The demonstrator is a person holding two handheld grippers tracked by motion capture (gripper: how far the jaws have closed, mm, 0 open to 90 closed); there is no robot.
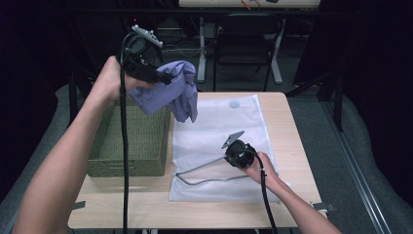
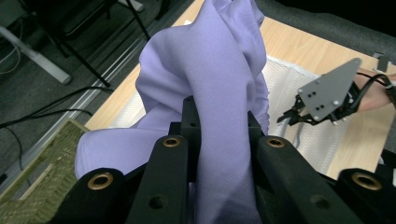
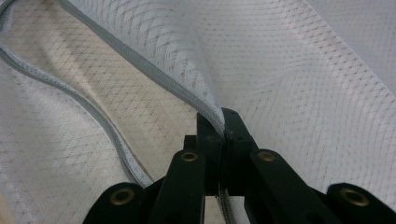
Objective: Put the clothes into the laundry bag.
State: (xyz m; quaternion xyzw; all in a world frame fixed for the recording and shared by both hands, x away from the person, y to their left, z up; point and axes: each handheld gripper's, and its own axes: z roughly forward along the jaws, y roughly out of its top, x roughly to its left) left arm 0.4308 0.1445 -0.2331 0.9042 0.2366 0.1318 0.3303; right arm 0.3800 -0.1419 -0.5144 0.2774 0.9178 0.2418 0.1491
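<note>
A lilac cloth [image 1: 176, 92] hangs bunched in the air over the seam between the basket and the mesh bag, pinched by my left gripper [image 1: 165, 78]; in the left gripper view the cloth [image 2: 210, 84] fills the gap between the black jaws of the left gripper [image 2: 219, 119]. A white mesh laundry bag [image 1: 219, 141] lies flat on the table with its grey zipper edge [image 1: 204, 173] pulled up into an opening. My right gripper [image 1: 229, 157] is shut on that upper zipper edge [image 3: 187, 95], lifting it; the right gripper [image 3: 222, 128] shows the hem clamped between its tips.
A woven green basket [image 1: 129, 141] stands at the table's left side, under the left forearm. The light wooden table [image 1: 146, 200] has bare room along the front. A dark chair [image 1: 246, 39] stands beyond the far edge.
</note>
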